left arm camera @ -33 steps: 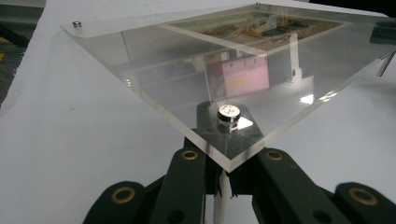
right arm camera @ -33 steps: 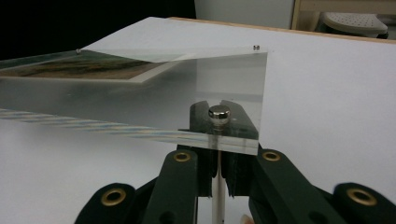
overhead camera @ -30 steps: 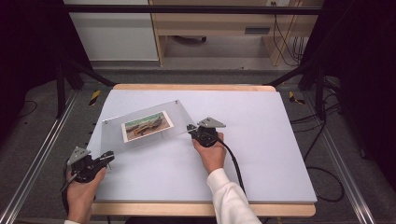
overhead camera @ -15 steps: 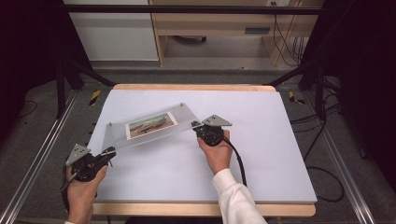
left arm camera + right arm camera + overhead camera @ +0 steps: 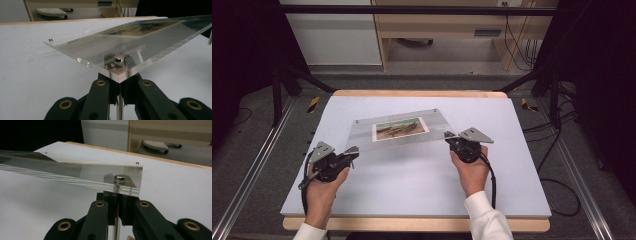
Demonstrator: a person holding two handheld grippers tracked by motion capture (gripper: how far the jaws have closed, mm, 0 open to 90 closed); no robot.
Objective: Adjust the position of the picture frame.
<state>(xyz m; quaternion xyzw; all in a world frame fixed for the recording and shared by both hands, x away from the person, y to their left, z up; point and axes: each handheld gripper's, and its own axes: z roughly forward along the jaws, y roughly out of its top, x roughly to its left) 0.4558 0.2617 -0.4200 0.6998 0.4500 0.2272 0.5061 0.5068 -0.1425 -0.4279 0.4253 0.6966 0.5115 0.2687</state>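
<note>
Clear acrylic frame (image 5: 399, 134) enclosing a green-and-brown photo (image 5: 400, 129), above a pale lavender table mat (image 5: 412, 190); black grippers.

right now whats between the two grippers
The clear acrylic photo frame spans from the left gripper to the right gripper, each clamped on a corner, in the high view.
</note>
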